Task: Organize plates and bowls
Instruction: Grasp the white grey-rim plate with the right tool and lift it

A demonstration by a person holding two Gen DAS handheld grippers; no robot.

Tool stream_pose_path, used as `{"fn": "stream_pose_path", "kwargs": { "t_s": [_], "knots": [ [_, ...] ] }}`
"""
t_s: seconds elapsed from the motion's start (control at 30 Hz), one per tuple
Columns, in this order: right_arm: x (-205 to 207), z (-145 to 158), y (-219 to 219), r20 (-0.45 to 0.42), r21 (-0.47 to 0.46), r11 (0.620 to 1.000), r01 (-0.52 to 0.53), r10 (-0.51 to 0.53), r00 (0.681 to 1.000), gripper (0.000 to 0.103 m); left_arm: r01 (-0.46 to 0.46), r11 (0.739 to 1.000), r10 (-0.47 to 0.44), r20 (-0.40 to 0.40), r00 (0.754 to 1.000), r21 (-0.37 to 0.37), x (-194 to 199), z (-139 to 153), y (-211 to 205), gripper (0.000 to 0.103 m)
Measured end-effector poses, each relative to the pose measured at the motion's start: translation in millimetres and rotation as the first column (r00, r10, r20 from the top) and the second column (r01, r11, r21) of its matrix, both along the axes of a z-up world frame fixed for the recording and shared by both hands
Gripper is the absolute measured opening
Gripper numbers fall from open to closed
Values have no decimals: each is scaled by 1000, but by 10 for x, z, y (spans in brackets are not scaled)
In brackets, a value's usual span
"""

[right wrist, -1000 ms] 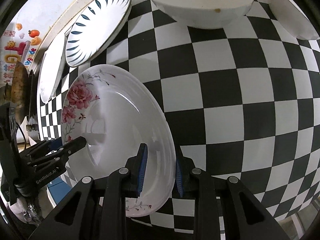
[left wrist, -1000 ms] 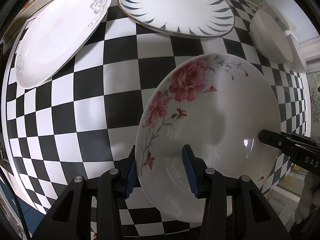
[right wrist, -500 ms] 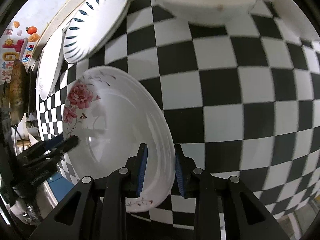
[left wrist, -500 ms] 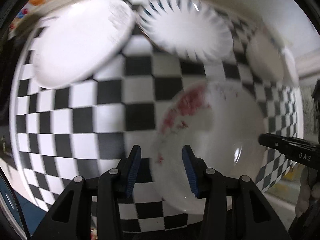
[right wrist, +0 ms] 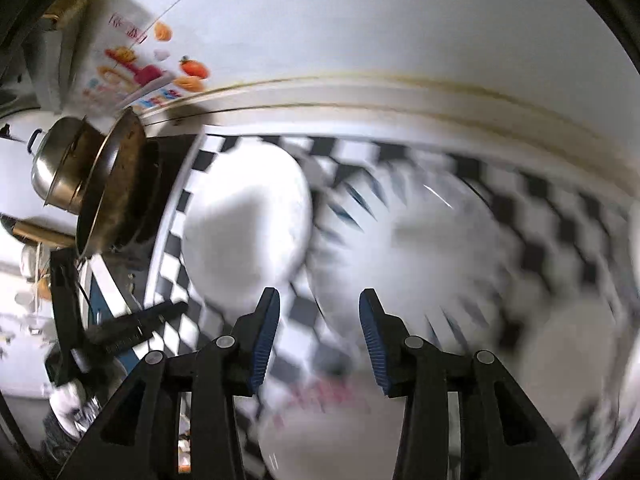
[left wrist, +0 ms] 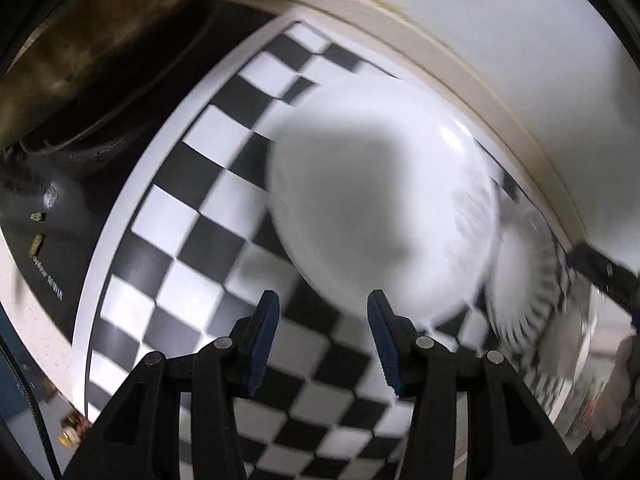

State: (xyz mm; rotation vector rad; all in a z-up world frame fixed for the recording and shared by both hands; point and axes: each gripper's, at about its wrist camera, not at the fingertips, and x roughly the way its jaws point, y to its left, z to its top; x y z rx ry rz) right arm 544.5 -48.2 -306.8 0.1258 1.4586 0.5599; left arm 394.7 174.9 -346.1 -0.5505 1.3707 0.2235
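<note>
Left gripper (left wrist: pixel 323 312): I see its fingers opening, holding nothing.
Right gripper (right wrist: pixel 319 310): fingers opening, empty too.
White plate (left wrist: pixel 380 208): on the table (left wrist: pixel 168 236), near its back edge.
Blue-striped plate (right wrist: pixel 404 248): just beside it.

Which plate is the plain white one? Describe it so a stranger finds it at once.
Start at the checkered table, at the end nearest the stove pots. The plain white plate lies there, beside the blue-striped plate. Its centre shows no pattern, unlike the neighbour's dark blue rim strokes.

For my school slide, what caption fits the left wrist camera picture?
Left gripper, jaws opening and empty, above a blurred white plate on the checkered mat.
</note>
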Motion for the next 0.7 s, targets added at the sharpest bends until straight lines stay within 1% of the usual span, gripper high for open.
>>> {"fn": "stream_pose_path", "kwargs": {
  "t_s": [0.03,0.1,0.2,0.33,0.4,0.43,0.47,0.57,0.7],
  "knots": [
    [180,-113,172,-8,0,1000,-21,21,1000,44,-19,1000,19,-2,1000,-11,60,-73,44,44],
    [500,-342,456,-28,-13,999,-52,52,998,44,-39,999,39,-10,999,-12,134,-157,134,43],
    [792,-641,732,-72,-41,995,-88,85,994,44,-55,998,54,-23,998,-28,258,-291,226,43],
    [899,-936,936,-130,-76,987,-143,132,983,42,-51,998,49,-38,998,-45,379,-417,259,43],
    [893,-1038,991,-157,-91,982,-168,152,976,37,-40,998,38,-43,998,-50,420,-454,260,42],
    [890,-1088,1008,-172,-91,980,-178,160,972,35,-36,998,34,-33,999,-50,439,-457,264,42],
    [880,-1123,1013,-182,-91,979,-184,165,969,30,-29,998,28,-19,999,-54,454,-450,265,40],
    [866,-1182,1047,-202,-56,979,-195,180,963,21,-22,999,21,-27,999,-41,480,-448,272,39],
    [828,-1168,1066,-187,-66,977,-202,187,964,21,-15,1000,14,-24,1000,-17,494,-416,256,39]
  ]
}}
